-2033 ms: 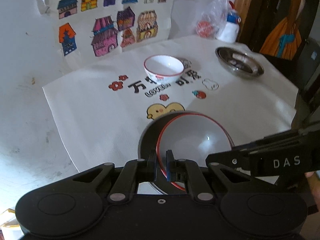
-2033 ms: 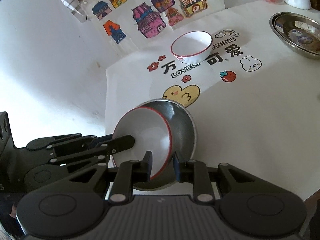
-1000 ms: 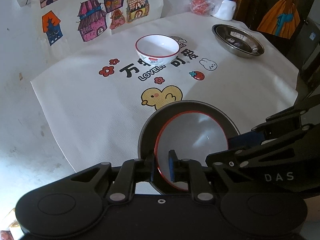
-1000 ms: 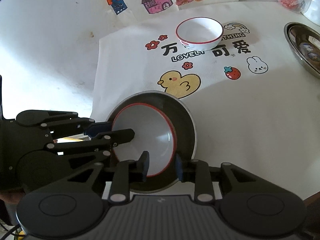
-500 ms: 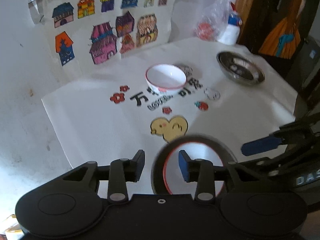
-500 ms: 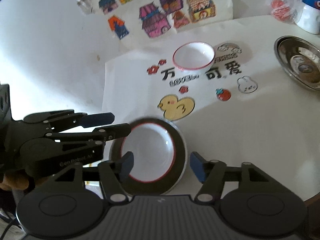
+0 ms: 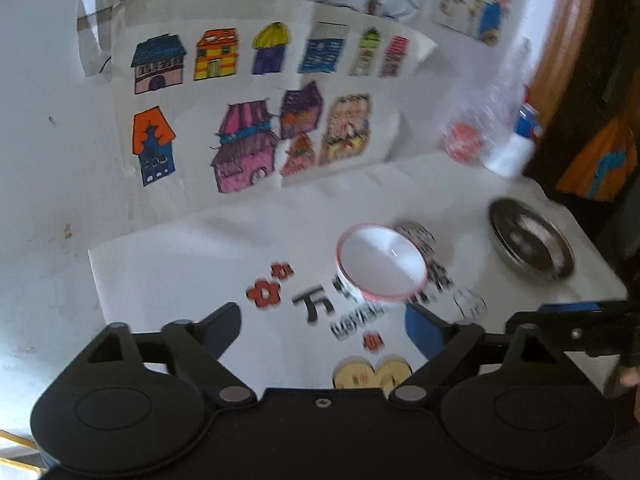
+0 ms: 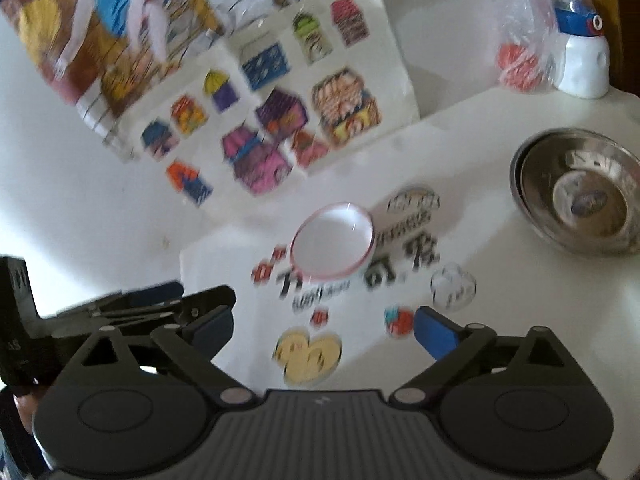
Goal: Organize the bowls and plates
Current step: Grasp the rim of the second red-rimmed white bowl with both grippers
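Blur smears the left wrist view, yet the left gripper [image 7: 322,322] plainly stands wide apart, holding nothing, above the printed mat [image 7: 192,276]; the red-rimmed white bowl [image 7: 380,266] sits alone right of centre, the steel dish [image 7: 530,246] at the right edge. From the right wrist view, the right gripper [image 8: 324,326] is likewise spread and empty, the bowl mid-frame, the dish at the right with something inside. Both look uncollected, so sorting seems unfinished. Behind stand house drawings [image 8: 276,120], a plastic bag [image 8: 520,40] and a white bottle [image 8: 582,60].
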Motion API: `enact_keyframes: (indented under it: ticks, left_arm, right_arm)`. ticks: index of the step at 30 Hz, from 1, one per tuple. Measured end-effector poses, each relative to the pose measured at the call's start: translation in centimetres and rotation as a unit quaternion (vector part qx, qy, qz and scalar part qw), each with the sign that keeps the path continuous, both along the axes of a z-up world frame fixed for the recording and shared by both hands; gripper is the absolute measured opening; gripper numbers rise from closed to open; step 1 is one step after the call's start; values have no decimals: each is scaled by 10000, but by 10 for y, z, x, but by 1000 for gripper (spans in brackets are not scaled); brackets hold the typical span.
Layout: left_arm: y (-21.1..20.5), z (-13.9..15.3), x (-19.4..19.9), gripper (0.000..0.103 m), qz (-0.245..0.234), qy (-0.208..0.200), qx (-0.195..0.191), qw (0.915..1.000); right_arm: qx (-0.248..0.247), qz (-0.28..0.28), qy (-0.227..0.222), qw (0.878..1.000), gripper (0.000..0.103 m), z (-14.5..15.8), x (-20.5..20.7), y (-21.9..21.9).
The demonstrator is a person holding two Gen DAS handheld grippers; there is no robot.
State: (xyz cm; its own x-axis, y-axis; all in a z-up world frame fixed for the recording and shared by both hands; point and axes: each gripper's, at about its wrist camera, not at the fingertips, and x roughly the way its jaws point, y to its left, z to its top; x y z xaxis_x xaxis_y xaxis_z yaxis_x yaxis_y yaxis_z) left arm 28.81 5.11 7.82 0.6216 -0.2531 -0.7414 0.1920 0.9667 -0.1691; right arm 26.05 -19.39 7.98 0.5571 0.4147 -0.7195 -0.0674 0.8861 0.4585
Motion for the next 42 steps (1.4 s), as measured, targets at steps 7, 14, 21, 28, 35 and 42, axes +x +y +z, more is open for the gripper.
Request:
enact_keyframes:
  ticks: [7, 14, 21, 28, 35, 42]
  left_arm:
    - [8, -27, 45, 97, 421, 195, -277, 9985]
    - [1, -57, 74, 98, 414, 431, -386, 9975]
    - [-1, -73, 87, 97, 497, 540, -556, 9957]
    - [-8, -75, 89, 97, 428, 477, -471, 9968]
    - [-14, -79, 87, 89, 226, 481, -484, 9974]
    - [-19, -79, 86, 78, 149, 440, -422, 9980]
  right_arm:
    - [377, -343, -55, 9987, 102, -26, 38, -12]
    - [898, -602, 220, 9939, 102, -60, 65, -20]
    - [785, -625, 248, 9946, 99, -75, 80, -19]
    - [615, -621, 286, 9958, 86, -85, 84, -15]
    - [447, -538, 256, 9972, 70, -84, 83, -9]
    - [374, -431, 271, 9980, 56, -84, 81, -2]
